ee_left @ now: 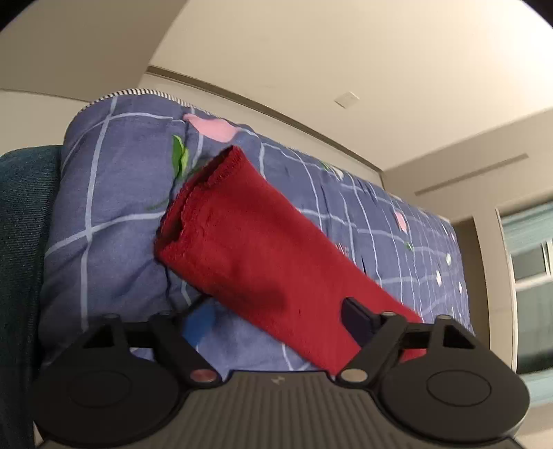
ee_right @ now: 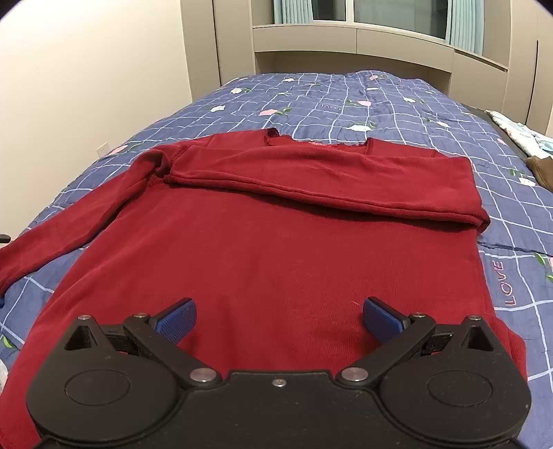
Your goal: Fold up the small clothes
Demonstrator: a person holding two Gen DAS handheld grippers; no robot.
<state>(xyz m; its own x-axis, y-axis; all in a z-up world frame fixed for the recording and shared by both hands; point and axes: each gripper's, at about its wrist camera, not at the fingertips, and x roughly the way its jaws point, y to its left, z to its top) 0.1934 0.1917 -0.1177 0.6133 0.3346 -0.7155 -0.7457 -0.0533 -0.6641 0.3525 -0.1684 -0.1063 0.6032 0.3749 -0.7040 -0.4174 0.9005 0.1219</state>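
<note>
The room light is warm, even and soft. The left wrist view is blurred by motion and tilted; the right wrist view is sharp. Both bend strongly at the dark corners.

place: home bedroom | evidence: bed with blue checked floral quilt (ee_right: 345, 100); window (ee_right: 397, 13) behind headboard

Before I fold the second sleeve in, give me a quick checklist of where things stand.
1. First sleeve folded across the chest: ok.
2. Second sleeve folded in: not ok, it lies out over the quilt.
3. Left gripper on that sleeve's cuff end: sleeve between the fingers; clamped or not, cannot tell.
4. Right gripper free: ok, open over the sweater body.
5. Body lying flat: ok.
</note>
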